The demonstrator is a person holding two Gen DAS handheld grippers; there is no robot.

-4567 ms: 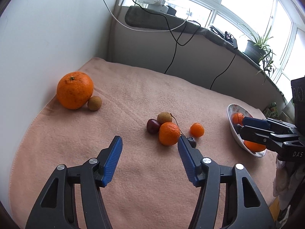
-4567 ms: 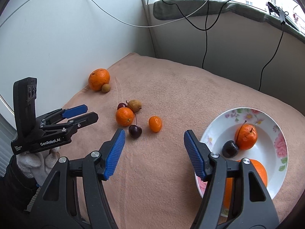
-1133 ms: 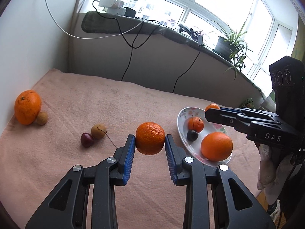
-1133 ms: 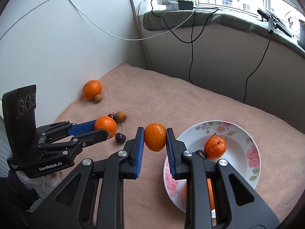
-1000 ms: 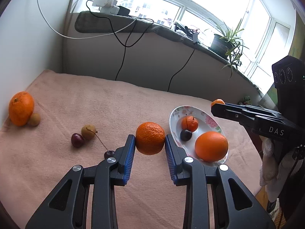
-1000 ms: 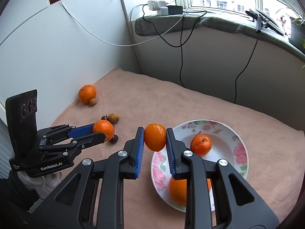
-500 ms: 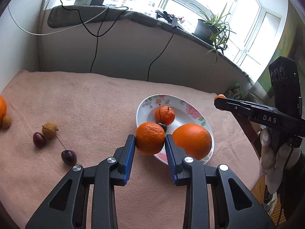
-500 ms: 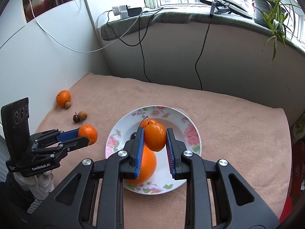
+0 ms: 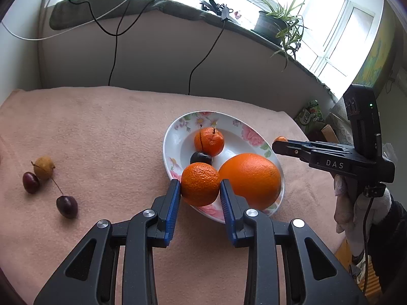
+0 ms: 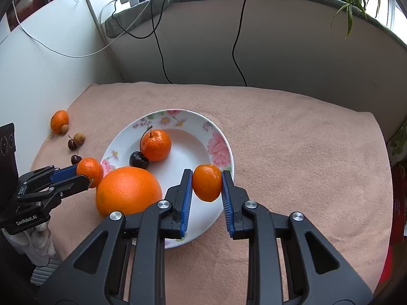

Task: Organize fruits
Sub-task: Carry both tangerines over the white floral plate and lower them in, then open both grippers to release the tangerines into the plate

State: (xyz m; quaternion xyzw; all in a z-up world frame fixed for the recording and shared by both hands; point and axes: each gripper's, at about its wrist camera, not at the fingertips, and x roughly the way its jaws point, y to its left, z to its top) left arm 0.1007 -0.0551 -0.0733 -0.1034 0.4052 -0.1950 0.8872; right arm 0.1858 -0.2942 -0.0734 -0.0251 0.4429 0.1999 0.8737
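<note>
Both fruits carried over since pickup: our left hand-held gripper (image 9: pixel 200 195) clamps an orange (image 9: pixel 200 184) at the plate's (image 9: pixel 175 137) 7 o'clock rim; right hand-held gripper (image 10: pixel 206 186) grips a tangerine (image 10: pixel 207 186) at 4 o'clock. Release pending.

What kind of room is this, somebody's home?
Probably a home, likely a sunlit room or enclosed balcony: a wide window sill with a potted spider plant, a pink blanket spread as a work surface, and a flowered plate of fruit.
</note>
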